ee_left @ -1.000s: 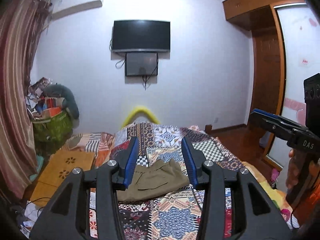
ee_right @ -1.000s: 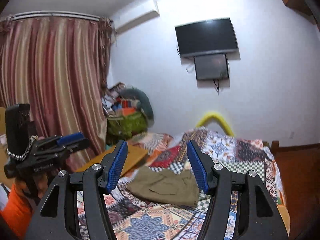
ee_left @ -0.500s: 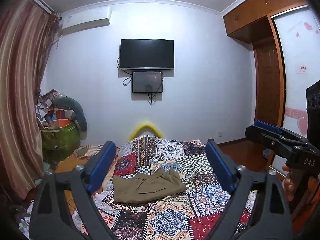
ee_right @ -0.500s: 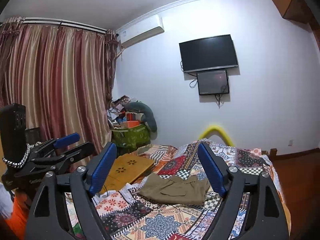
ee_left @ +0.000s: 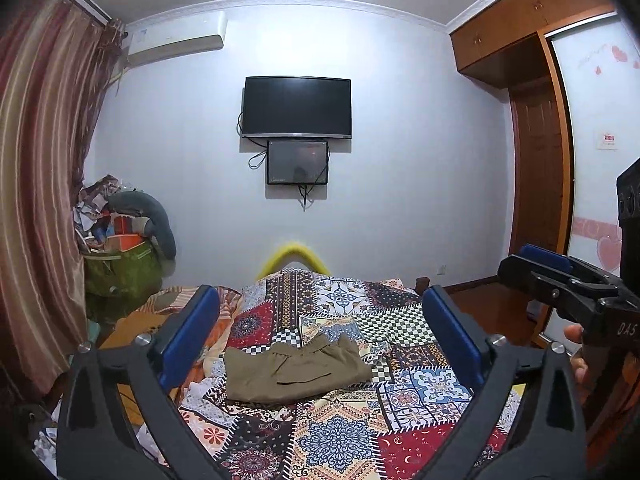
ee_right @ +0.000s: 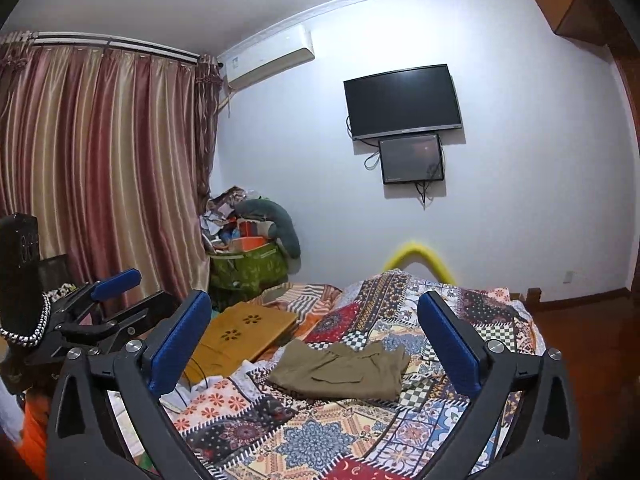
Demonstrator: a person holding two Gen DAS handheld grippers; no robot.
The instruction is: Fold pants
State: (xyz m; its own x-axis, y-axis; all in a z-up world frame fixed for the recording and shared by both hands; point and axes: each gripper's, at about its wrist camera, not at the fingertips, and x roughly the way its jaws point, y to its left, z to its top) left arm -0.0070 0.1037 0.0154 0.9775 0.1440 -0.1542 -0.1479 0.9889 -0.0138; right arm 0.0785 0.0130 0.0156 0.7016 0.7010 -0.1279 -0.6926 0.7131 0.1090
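Olive-brown pants (ee_left: 296, 372) lie folded into a compact bundle on the patchwork quilt (ee_left: 340, 440) of a bed, a bit ahead of both grippers. My left gripper (ee_left: 320, 296) hovers over the near part of the bed, its jaws opening wide with nothing between the blue pads (ee_left: 192, 332). My right gripper (ee_right: 313, 298) is held beside it, its jaws opening wide too and likewise empty. From the right wrist view the pants (ee_right: 344, 372) sit on the quilt (ee_right: 320, 440) just beyond the pads. Each gripper also shows at the edge of the other's view.
A wooden lap table (ee_right: 240, 332) and a green bag (ee_right: 248, 268) heaped with clutter stand left of the bed by the curtain (ee_right: 100, 180). A TV (ee_left: 298, 106) hangs on the far wall. A wardrobe (ee_left: 536, 152) is at the right. A hand (ee_left: 576, 344) holds the right gripper.
Both grippers' jaws have spread from a narrow gap to wide. Both have pulled back from the pants, which now look smaller and farther off; the pants lie still.
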